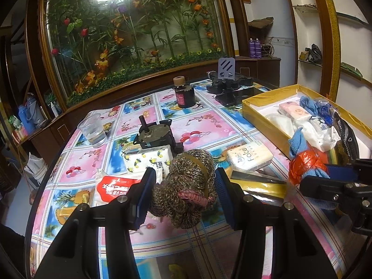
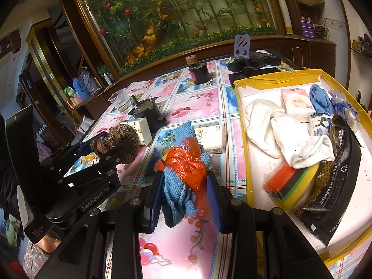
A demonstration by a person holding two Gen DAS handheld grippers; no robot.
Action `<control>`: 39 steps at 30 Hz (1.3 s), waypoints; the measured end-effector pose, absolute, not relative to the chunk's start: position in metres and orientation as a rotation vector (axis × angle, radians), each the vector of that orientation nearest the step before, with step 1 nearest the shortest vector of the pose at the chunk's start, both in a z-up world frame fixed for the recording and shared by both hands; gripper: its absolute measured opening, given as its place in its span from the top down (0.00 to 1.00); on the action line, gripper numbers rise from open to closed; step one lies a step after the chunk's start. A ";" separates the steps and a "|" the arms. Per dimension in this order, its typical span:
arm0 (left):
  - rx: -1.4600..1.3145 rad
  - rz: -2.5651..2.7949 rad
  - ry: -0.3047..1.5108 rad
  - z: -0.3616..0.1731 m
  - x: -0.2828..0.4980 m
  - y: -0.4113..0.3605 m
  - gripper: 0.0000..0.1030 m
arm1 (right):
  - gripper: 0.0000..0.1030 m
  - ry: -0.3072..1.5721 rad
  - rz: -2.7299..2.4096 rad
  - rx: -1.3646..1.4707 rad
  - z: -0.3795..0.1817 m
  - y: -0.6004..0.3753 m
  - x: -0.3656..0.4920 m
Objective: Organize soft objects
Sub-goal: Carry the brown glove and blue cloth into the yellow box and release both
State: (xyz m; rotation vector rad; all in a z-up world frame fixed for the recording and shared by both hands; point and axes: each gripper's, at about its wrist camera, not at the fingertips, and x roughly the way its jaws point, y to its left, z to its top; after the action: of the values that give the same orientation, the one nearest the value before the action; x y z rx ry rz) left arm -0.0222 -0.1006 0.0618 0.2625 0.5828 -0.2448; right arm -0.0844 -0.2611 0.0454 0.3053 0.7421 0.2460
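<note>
My left gripper (image 1: 184,177) is shut on a brown speckled yarn bundle (image 1: 186,186) bound with a band and held just above the table; the same bundle (image 2: 118,139) appears in the right wrist view with the left gripper (image 2: 111,145) around it. My right gripper (image 2: 186,181) is shut on a blue knit cloth (image 2: 173,197) wrapped with an orange plastic bag (image 2: 188,165). From the left wrist view this blue cloth with the bag (image 1: 304,167) hangs near the yellow-rimmed box (image 1: 255,107). That box (image 2: 241,121) lies to the right and holds a white towel (image 2: 279,130), a pink tissue pack, a blue cloth and a black pouch.
Tissue packs lie on the patterned tablecloth: a lemon-print one (image 1: 148,160), a "face" one (image 1: 250,157) and a red-and-white wipes pack (image 1: 116,188). Behind them stand a plastic cup (image 1: 93,130), a black motor part (image 1: 153,134), a dark jar (image 1: 184,95) and a phone stand (image 1: 226,67).
</note>
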 end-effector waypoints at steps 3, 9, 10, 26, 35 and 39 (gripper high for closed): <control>0.262 -0.250 0.585 0.061 -0.022 -0.104 0.50 | 0.62 0.735 0.238 0.312 0.048 -0.266 -0.085; 0.238 -0.275 0.598 0.062 -0.021 -0.113 0.50 | 0.62 0.718 0.216 0.331 0.051 -0.281 -0.088; 0.232 -0.281 0.598 0.063 -0.022 -0.116 0.50 | 0.62 0.714 0.210 0.334 0.051 -0.284 -0.089; 0.118 -0.558 0.667 0.073 -0.034 -0.209 0.50 | 0.63 0.631 0.011 0.421 0.067 -0.383 -0.115; 0.144 -0.709 0.793 0.057 -0.044 -0.276 0.50 | 0.62 0.670 -0.178 0.414 0.052 -0.433 -0.122; 0.151 -0.704 0.838 0.048 -0.037 -0.284 0.50 | 0.62 0.693 -0.211 0.420 0.043 -0.447 -0.119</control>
State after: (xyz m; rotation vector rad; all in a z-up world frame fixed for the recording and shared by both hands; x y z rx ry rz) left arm -0.0374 -0.2841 0.0480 0.1511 0.8377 -0.7043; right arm -0.1189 -0.4474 0.0433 0.4203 0.6932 -0.2110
